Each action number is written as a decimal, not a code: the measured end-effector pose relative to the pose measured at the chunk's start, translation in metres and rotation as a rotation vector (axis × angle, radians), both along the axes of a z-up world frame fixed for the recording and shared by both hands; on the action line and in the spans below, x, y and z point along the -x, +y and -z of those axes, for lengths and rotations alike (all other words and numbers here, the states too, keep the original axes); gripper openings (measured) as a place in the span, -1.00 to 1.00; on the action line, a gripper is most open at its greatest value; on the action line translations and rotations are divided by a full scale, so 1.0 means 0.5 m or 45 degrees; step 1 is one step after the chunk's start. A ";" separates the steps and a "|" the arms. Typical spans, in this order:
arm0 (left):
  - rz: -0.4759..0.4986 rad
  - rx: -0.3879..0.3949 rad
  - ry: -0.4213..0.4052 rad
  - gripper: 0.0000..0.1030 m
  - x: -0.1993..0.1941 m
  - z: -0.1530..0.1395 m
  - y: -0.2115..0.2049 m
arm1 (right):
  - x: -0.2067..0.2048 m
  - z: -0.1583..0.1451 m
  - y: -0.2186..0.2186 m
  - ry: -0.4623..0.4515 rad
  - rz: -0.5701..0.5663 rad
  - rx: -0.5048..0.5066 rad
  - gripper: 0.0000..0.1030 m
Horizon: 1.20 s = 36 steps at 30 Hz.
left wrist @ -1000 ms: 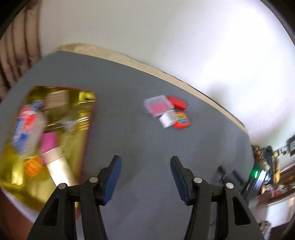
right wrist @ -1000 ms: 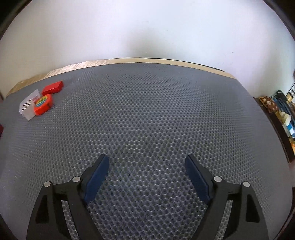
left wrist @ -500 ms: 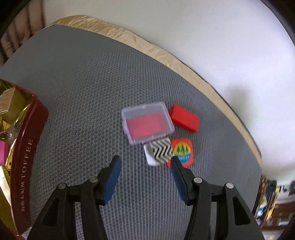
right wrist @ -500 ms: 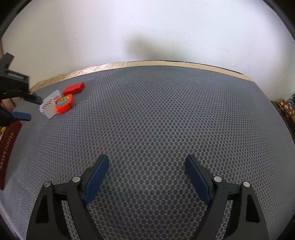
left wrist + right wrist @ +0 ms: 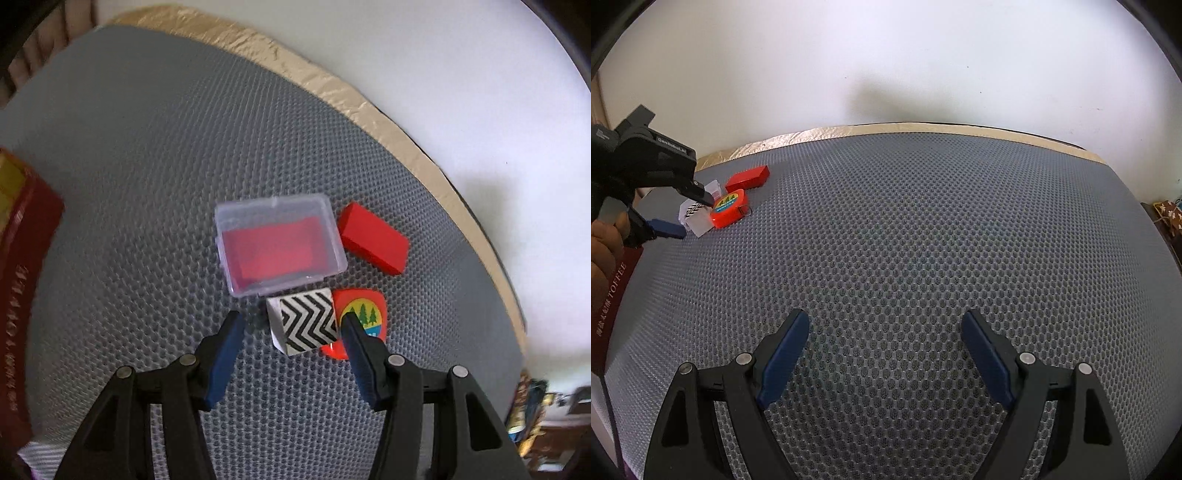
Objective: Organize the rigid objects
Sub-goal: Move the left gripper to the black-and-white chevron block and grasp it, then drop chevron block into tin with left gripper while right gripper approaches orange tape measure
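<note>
L gripper (image 5: pixel 290 326) is tilted down over the grey mesh mat (image 5: pixel 147 147), fingers spread wide, nothing gripped. The zigzag-print box (image 5: pixel 308 320) sits between the tips, nearer the right-side finger (image 5: pixel 354 345); can't tell if they touch. From the R cam, the L gripper (image 5: pixel 690 212) reaches in from the left edge with a bare hand (image 5: pixel 604 254) behind it.

R gripper (image 5: pixel 884 356) hovers low over bare mat (image 5: pixel 905 240), level, fingers wide apart, empty, well apart from the items.

Containers: clear plastic case (image 5: pixel 279 245), lid shut, red insert inside, just beyond the zigzag box. Red toffee tin (image 5: pixel 22 266) at left edge, contents blurred. Red block (image 5: pixel 373 243) right of the case; orange round-cornered item w/ tree logo (image 5: pixel 364 314) beside the zigzag box.
</note>
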<state>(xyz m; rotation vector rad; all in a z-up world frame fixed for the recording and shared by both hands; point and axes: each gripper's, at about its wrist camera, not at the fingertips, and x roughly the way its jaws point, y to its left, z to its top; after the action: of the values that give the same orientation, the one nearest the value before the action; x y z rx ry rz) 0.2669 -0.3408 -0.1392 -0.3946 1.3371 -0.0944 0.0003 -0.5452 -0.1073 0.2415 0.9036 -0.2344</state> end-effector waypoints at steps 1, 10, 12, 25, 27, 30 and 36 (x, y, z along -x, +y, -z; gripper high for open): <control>-0.005 0.025 -0.013 -0.30 0.003 0.001 0.004 | 0.000 0.000 -0.001 0.001 0.001 -0.001 0.60; -0.002 0.062 -0.073 -0.36 0.060 -0.024 0.052 | 0.000 0.002 -0.007 0.009 0.011 -0.007 0.60; 0.039 0.074 -0.084 -0.36 0.092 -0.035 0.065 | -0.001 0.004 -0.008 0.016 0.007 -0.010 0.60; 0.272 0.033 -0.244 -0.36 0.345 -0.130 0.192 | -0.083 -0.037 0.050 -0.016 -0.166 -0.041 0.61; 0.280 0.014 -0.293 -0.36 0.368 -0.154 0.218 | -0.124 -0.048 0.075 -0.040 -0.226 -0.058 0.59; 0.273 -0.002 -0.346 -0.35 0.385 -0.181 0.245 | -0.204 -0.047 0.115 -0.012 -0.304 -0.066 0.57; 0.187 -0.053 -0.429 -0.35 0.397 -0.228 0.335 | -0.300 -0.021 0.163 0.044 -0.346 -0.041 0.57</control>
<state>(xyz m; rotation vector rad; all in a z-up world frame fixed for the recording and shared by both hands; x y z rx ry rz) 0.0683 -0.1733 -0.0253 -0.2324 1.0313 -0.2446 0.1505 -0.4635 -0.0965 0.1428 0.9639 0.0275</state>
